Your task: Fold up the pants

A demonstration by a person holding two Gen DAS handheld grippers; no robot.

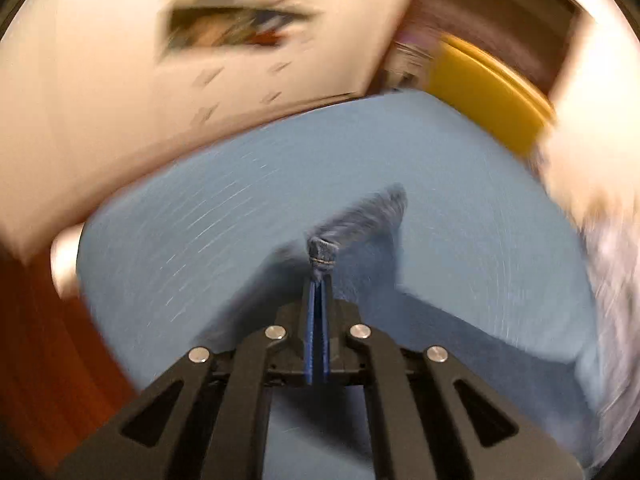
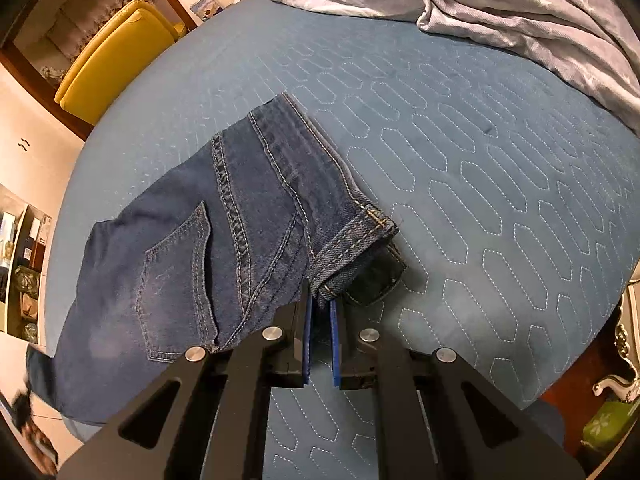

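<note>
Black linkage arms and blue-padded fingers fill the foreground of both wrist views. On the right, the right gripper [image 2: 320, 304] is clenched on the pants [image 2: 224, 216], its pads pinching a stitched hem corner just in front of the fingers. These dark blue jeans lie folded over on a blue quilted bedspread [image 2: 460, 168], back pocket facing up, one leg doubled across the seat, the bundle stretching from the fingertips toward the upper left. A crumpled star-print duvet [image 2: 500, 8] is heaped along the far right side of the bed, well apart from the denim. A yellow chair [image 2: 108, 56] stands beyond the bed's far left edge.

On the left, the view is heavily smeared by motion blur. The left gripper [image 1: 319, 280] is squeezed tight on a small bunched piece of denim with a stitched seam, which stands out from its tips above the blue cover. The same yellow chair appears blurred at upper right, beside a pale wall [image 1: 100, 80].
</note>
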